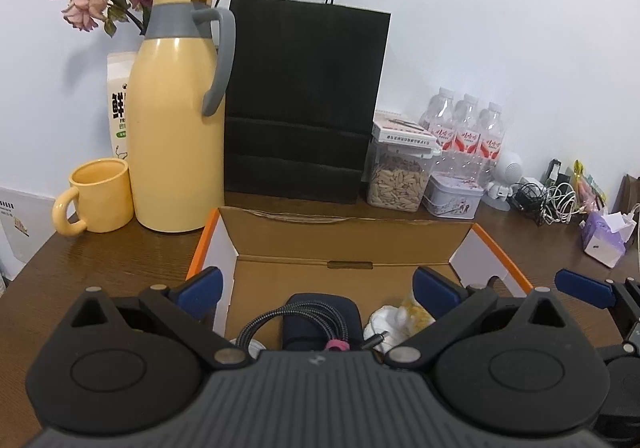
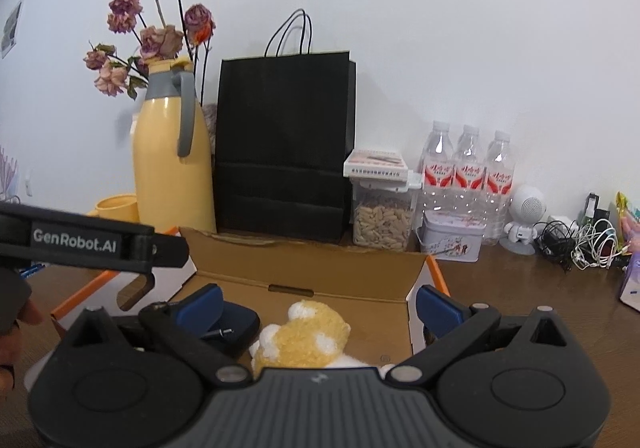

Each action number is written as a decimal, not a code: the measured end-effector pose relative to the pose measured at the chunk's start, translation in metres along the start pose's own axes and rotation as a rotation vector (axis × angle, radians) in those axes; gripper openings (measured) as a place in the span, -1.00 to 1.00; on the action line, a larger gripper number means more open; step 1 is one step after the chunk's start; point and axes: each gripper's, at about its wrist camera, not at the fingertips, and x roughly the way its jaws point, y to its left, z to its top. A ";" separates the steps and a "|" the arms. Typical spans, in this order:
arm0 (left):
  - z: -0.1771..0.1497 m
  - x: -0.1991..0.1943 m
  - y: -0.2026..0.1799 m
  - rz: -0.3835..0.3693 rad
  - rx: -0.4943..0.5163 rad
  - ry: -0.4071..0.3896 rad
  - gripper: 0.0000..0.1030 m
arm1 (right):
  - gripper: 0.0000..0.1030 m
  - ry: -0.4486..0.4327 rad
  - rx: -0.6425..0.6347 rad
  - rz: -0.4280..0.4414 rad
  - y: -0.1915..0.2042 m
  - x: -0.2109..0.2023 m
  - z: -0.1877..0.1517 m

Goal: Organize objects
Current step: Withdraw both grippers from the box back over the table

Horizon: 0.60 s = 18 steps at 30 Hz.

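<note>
An open cardboard box (image 1: 344,244) with orange edges sits on the wooden table; it also shows in the right wrist view (image 2: 312,268). Inside lie a dark blue pouch (image 1: 320,312) with a braided cable (image 1: 280,322) on it, and a yellow-and-white plush toy (image 2: 304,332), seen partly in the left wrist view (image 1: 400,318). My left gripper (image 1: 318,284) is open and empty above the box's near end. My right gripper (image 2: 318,302) is open and empty above the plush and the pouch (image 2: 236,324). The left gripper's body (image 2: 92,240) shows at the left of the right wrist view.
Behind the box stand a yellow thermos jug (image 1: 176,116), a yellow mug (image 1: 98,200), a black paper bag (image 1: 304,100), a seed jar (image 1: 400,176), a tin (image 1: 452,196), water bottles (image 1: 464,128) and tangled cables (image 1: 548,200). A tissue pack (image 1: 608,236) lies at the right.
</note>
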 end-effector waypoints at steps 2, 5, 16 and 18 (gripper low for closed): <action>-0.002 -0.009 0.000 -0.002 -0.005 -0.008 1.00 | 1.00 -0.006 -0.003 0.001 0.001 -0.007 0.001; -0.008 -0.024 0.002 0.003 -0.012 -0.017 1.00 | 1.00 -0.017 -0.010 0.002 0.003 -0.020 0.001; -0.037 -0.090 0.012 0.008 0.000 -0.029 1.00 | 1.00 -0.031 -0.023 0.007 0.009 -0.087 -0.018; -0.043 -0.101 0.014 0.013 0.002 -0.023 1.00 | 1.00 -0.023 -0.022 0.010 0.010 -0.099 -0.026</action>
